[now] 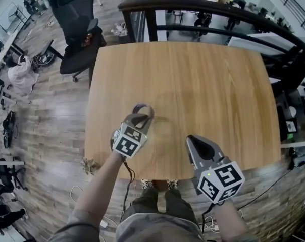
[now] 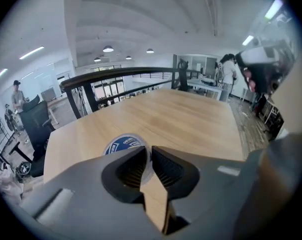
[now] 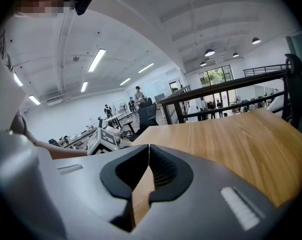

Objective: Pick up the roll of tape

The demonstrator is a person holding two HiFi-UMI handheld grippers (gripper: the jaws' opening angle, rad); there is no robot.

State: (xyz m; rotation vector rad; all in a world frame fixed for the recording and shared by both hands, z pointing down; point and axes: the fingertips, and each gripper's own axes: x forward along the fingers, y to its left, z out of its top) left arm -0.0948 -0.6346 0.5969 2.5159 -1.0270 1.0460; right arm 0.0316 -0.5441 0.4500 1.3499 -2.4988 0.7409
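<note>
The left gripper (image 2: 149,156) was closed on the tape (image 2: 122,145), its jaws nearly together and pinching the roll's wall, blue label facing up, over the near left part of the table (image 1: 203,84). Contact between roll and tabletop could not be determined. To the right, the right gripper (image 3: 147,156) was above the table's near edge, jaws fully together with nothing between them.

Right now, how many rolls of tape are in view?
1. The roll of tape is clamped by its rim in the left gripper, over the near-left part of the table. The right gripper holds none. The floor clutter is too small to check.
</note>
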